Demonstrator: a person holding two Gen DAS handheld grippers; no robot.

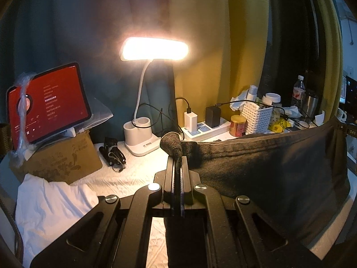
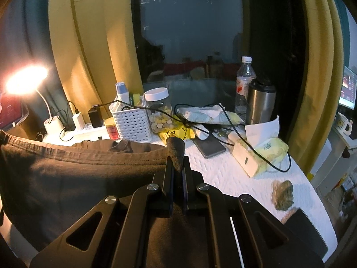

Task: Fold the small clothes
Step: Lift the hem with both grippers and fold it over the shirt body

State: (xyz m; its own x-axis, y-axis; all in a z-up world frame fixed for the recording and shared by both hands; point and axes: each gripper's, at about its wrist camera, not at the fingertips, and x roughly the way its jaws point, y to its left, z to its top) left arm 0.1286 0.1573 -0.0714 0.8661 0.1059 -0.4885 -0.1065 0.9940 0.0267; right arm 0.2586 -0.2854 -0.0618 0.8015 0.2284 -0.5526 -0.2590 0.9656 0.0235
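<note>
Left wrist view: the left gripper [image 1: 177, 163] reaches forward from the bottom edge, jaws closed tight on a corner of a dark garment [image 1: 267, 167]. A nub of the cloth pokes up past the fingertips. The garment stretches to the right, raised off a white table [image 1: 133, 174], and its far corner runs out near the right edge, where a bit of the other tool can just be made out. The cloth's lower part is hidden behind the gripper's black frame. A lit lamp [image 1: 154, 49] glares strongly, washing out the wall behind it. On the left a tablet [image 1: 49, 102] with a red screen leans on a stand; its text is too small to read. A white cloth [image 1: 53, 205] lies at lower left, cut off by the edge. Clutter at the back right, including a white basket [image 1: 256, 118], is dim and partly hidden by the garment.

Right wrist view: the right gripper [image 2: 177, 163] is likewise closed on the garment's [image 2: 78, 174] other corner, with a nub sticking up. The cloth spans to the left, its far end cut off at the frame edge. Behind it stand a jar [image 2: 158, 109], a bottle [image 2: 244, 84] and a steel cup [image 2: 261, 102]. A tissue pack [image 2: 263, 154] lies on the table [image 2: 223, 169] to the right. A small mottled lump [image 2: 282, 195] near the table edge cannot be identified. The window behind is dark.
</note>
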